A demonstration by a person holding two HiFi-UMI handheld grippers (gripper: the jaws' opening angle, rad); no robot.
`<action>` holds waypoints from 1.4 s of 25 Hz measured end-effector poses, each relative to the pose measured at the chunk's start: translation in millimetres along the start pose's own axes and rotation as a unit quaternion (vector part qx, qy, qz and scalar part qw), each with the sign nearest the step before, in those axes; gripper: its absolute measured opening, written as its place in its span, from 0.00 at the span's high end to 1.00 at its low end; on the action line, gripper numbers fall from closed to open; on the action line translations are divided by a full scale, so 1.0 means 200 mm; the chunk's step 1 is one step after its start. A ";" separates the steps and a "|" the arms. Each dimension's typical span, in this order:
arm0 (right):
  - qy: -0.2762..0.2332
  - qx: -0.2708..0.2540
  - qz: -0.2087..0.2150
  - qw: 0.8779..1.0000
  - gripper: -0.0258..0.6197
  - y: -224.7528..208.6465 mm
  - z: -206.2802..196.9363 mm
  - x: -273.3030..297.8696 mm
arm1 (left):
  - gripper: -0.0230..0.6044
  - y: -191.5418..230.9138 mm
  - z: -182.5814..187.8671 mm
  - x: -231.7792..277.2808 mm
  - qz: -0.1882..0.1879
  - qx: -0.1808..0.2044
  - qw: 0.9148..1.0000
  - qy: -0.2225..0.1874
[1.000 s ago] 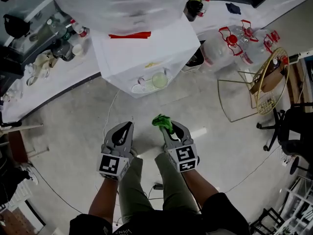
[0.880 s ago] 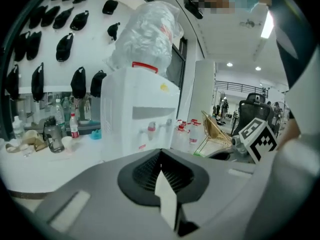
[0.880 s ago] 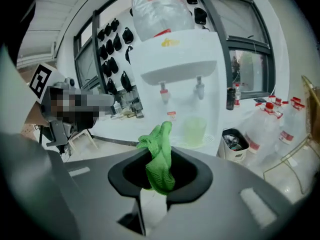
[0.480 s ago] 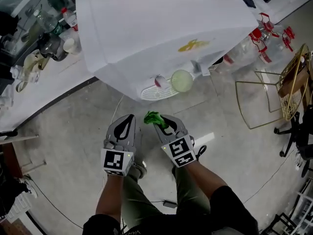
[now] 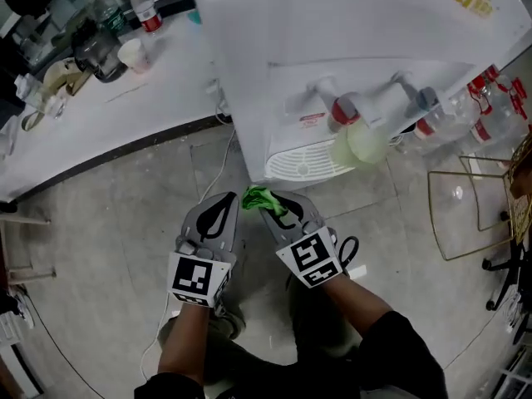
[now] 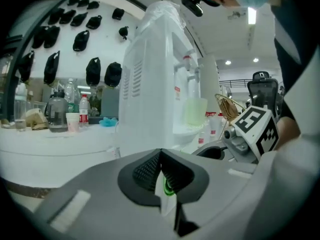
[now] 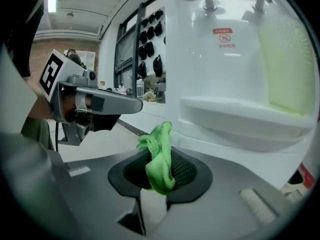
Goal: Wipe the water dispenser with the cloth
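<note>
The white water dispenser (image 5: 357,48) fills the top of the head view, with two taps, a pale green cup (image 5: 359,144) under them and a drip tray (image 5: 303,163). My right gripper (image 5: 268,201) is shut on a bunched green cloth (image 5: 263,199), held just short of the drip tray. In the right gripper view the cloth (image 7: 159,159) sticks up between the jaws, close to the dispenser's (image 7: 225,59) tray ledge. My left gripper (image 5: 228,202) is beside the right one, shut and holding nothing. In the left gripper view the dispenser (image 6: 155,79) stands ahead.
A long white counter (image 5: 100,123) at left carries bottles, a paper cup (image 5: 133,54) and a kettle. A gold wire rack (image 5: 474,214) and plastic water jugs (image 5: 490,98) stand at right. A cable (image 5: 223,169) runs down the floor beside the dispenser.
I have come closer to the dispenser: it now fills the top of the head view and its taps face me. Both grippers stay together, the cloth still held.
</note>
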State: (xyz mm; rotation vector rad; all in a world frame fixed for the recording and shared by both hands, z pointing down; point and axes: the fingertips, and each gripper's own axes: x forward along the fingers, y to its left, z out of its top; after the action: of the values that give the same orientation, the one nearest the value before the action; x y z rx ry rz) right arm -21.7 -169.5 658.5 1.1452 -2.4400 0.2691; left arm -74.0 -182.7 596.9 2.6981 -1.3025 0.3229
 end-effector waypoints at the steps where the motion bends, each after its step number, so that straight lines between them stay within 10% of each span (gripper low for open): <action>1: -0.007 -0.007 0.001 1.000 0.82 0.01 0.01 0.02 | 0.96 0.01 0.01 -0.01 0.005 0.001 1.000 0.001; 12: -0.004 -0.009 -0.014 1.000 0.82 -0.18 -0.06 0.01 | 0.96 -0.05 0.09 -0.03 0.017 0.001 1.000 -0.012; 35: 0.048 0.053 -0.271 0.960 0.82 -1.28 -0.47 -0.62 | 0.96 -0.28 -0.06 -0.01 -0.053 0.038 0.997 0.049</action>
State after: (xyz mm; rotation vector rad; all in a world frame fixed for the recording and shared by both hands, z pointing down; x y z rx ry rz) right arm 273.5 -216.5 684.4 1.7441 -1.9490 0.2763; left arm -32.4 -144.1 607.4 2.7621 -1.1374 0.4945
